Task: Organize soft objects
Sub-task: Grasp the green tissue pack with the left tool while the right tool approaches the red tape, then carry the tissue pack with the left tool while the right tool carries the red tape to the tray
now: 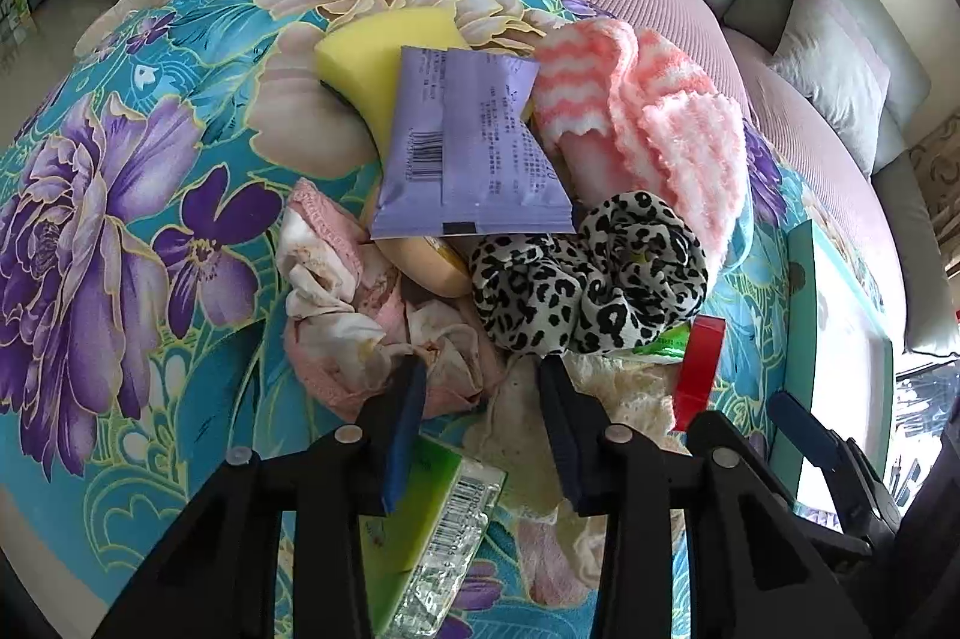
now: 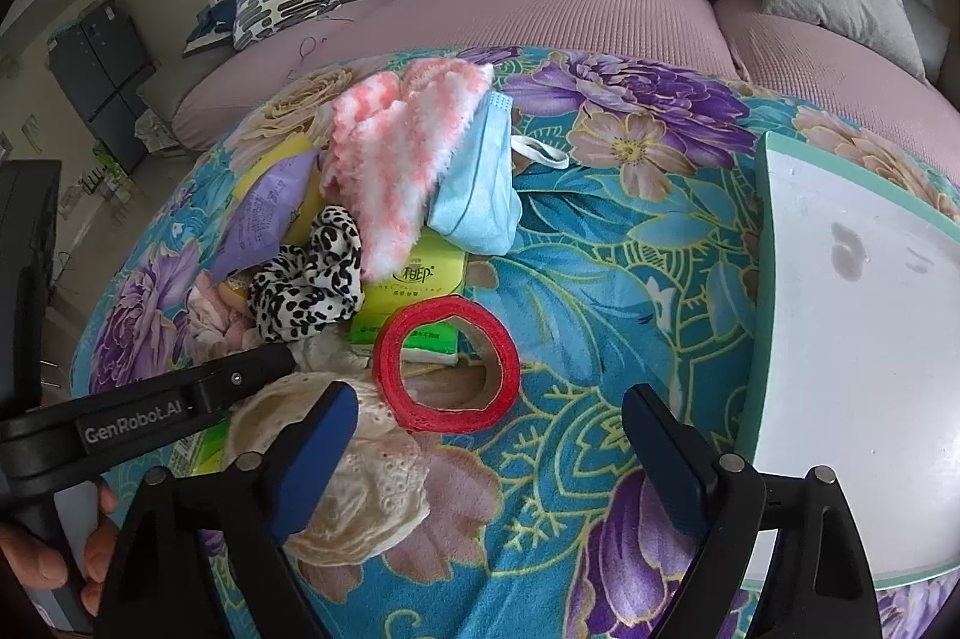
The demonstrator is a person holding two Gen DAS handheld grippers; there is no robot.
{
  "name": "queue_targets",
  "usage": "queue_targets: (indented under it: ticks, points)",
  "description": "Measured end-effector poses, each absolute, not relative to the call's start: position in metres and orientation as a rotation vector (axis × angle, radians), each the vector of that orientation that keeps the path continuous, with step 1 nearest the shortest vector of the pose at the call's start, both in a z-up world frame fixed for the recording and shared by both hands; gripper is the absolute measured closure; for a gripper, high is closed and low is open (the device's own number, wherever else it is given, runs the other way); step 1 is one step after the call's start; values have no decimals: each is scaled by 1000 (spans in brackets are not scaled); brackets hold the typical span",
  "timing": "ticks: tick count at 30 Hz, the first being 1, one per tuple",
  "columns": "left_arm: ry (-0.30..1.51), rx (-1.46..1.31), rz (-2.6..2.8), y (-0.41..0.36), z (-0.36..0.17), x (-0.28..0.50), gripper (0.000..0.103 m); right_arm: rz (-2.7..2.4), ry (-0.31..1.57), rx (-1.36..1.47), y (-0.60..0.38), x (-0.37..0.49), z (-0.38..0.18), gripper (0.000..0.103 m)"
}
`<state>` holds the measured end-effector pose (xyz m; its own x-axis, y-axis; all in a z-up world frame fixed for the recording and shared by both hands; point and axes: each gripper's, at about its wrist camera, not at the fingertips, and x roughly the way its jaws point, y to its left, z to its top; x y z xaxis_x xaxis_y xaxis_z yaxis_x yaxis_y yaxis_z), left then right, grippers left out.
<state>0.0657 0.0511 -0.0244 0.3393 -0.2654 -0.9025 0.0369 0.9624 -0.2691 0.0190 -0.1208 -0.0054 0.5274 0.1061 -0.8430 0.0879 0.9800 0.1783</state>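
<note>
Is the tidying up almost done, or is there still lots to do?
Barely started, it seems. Nothing looks sorted: the white tray shows nothing in it. Both grippers are open and hold nothing; the left gripper hovers at the pile, the right gripper near the red tape ring. Still heaped together: the pink striped cloth, leopard scrunchie, purple packet, yellow sponge and blue mask.

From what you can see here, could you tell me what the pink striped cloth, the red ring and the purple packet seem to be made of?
The pink striped cloth looks like fluffy microfibre or fleece, given its fuzzy pile and soft scalloped edges. The red ring seems to be a roll of tape, with a matte red edge and a brownish inner core. The purple packet appears to be smooth plastic film, flat-sealed and printed with a barcode.
</note>
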Motion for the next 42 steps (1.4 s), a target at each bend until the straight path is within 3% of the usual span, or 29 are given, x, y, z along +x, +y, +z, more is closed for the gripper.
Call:
queue_targets:
  ticks: [12,16,27,35,42]
  points:
    - [1178,-151,-186,48,2,46,63,62,1027,275,-122,27,-20,28]
    - [1181,-128,-170,52,0,38,63,88,1026,296,-120,28,-23,43]
    - [1195,-71,-163,54,-5,23,63,81,1009,334,-127,18,-21,45]
    - [1178,-88,-153,65,-4,9,79,49,988,349,-135,3,-12,45]
    - [1086,-94,-136,79,29,9,80,25,948,352,-143,-12,2,45]
